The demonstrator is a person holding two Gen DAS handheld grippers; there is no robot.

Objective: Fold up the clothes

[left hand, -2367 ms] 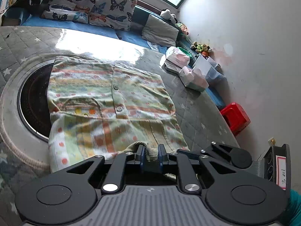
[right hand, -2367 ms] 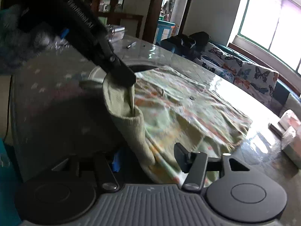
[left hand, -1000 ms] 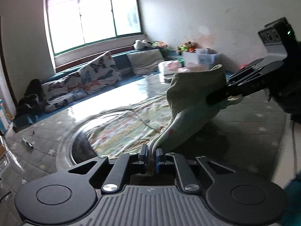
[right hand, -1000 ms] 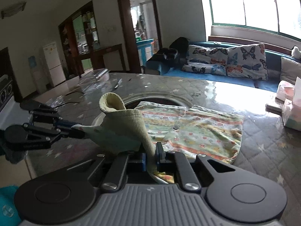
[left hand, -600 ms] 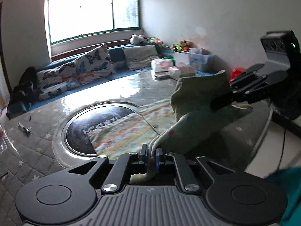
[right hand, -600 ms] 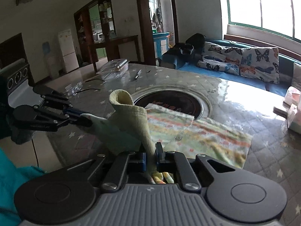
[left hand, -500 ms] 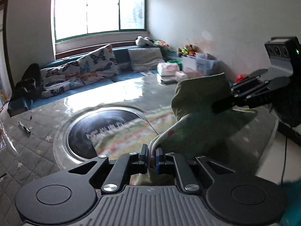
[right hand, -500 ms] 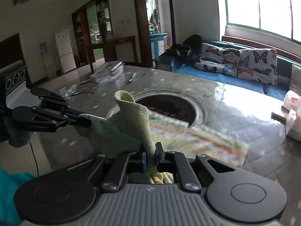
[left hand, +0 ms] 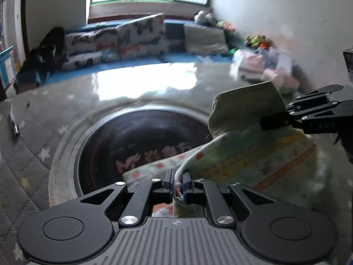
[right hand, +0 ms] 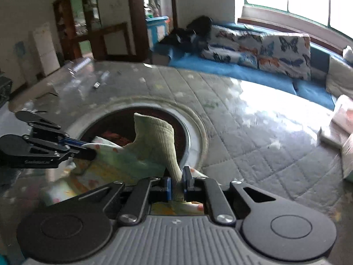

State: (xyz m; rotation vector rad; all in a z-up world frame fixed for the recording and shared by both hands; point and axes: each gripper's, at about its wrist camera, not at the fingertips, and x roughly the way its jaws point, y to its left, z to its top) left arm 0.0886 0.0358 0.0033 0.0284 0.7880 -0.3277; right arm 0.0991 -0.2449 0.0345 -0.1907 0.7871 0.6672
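- Progress looks early to middling, as a judgement: the patterned baby garment [left hand: 260,154] hangs bunched and lifted between two grippers, not lying as a finished flat fold, so laying it down, smoothing and the remaining folds are still to do.
- Left gripper [left hand: 176,182] has its jaws pinched together on a printed edge of the garment, close above the near rim of the round dark inset [left hand: 132,141] in the quilted table cover [left hand: 33,154].
- Right gripper [right hand: 176,184] has its jaws clamped on the garment's ribbed green cuff [right hand: 158,137], which stands up over the near side of the same inset.
- Garment cloth sags between the two grips; whether its lower part touches the inset I cannot tell.
- Left wrist view alone shows the lettering on the inset's dark surface, a pile of soft toys and packets [left hand: 262,64] well beyond the inset to the right, and the right gripper side-on.
- Right wrist view alone shows the doorway and cabinets beyond the inset to the left, the butterfly cushions [right hand: 275,48] sharply, and the left gripper side-on with blue pads on cloth.
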